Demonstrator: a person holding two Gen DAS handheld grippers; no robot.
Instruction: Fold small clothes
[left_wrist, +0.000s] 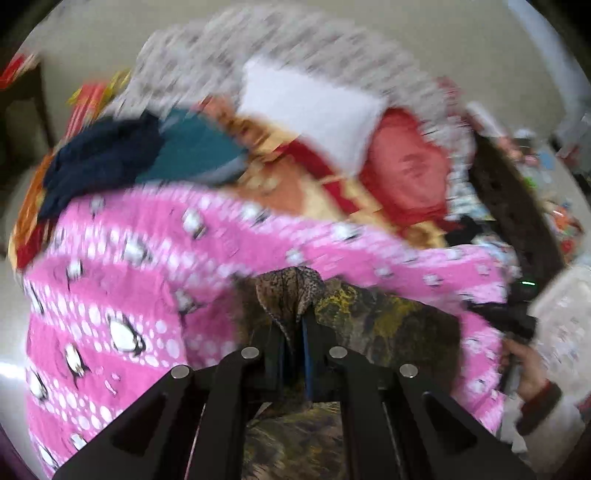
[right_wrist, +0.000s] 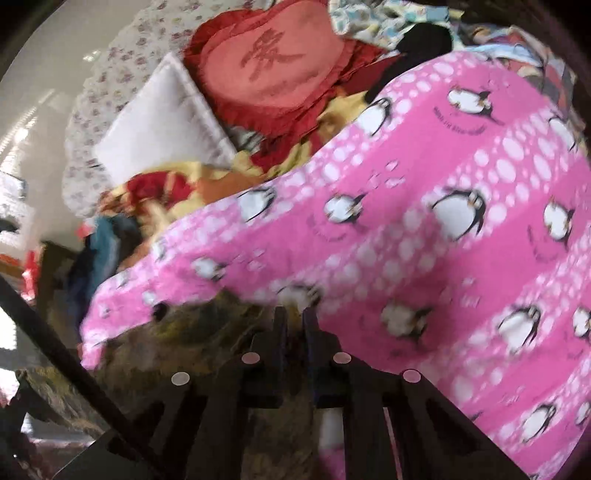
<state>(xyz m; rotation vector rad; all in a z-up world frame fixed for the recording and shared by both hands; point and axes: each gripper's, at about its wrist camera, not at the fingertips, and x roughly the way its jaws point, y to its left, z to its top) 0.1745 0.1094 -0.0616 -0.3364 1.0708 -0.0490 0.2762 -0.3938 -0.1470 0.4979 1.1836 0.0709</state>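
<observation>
Both grippers, left (left_wrist: 293, 325) and right (right_wrist: 293, 317), are pinching the mottled cloth (left_wrist: 369, 314) with jaws nearly closed; thin bites are risking slippage onto the blanket (right_wrist: 443, 221).

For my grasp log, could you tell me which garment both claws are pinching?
The mottled olive-brown garment, pinched by the left claw and right claw; the pink penguin fleece merely lies beneath.

Right gripper (right_wrist: 294, 314) is pinched tight on the olive patterned cloth (right_wrist: 207, 332) w/ pink penguin blanket (right_wrist: 443, 240) underneath. Red heart cushion (right_wrist: 273, 62) & white pillow (right_wrist: 159, 122) sit behind.
</observation>
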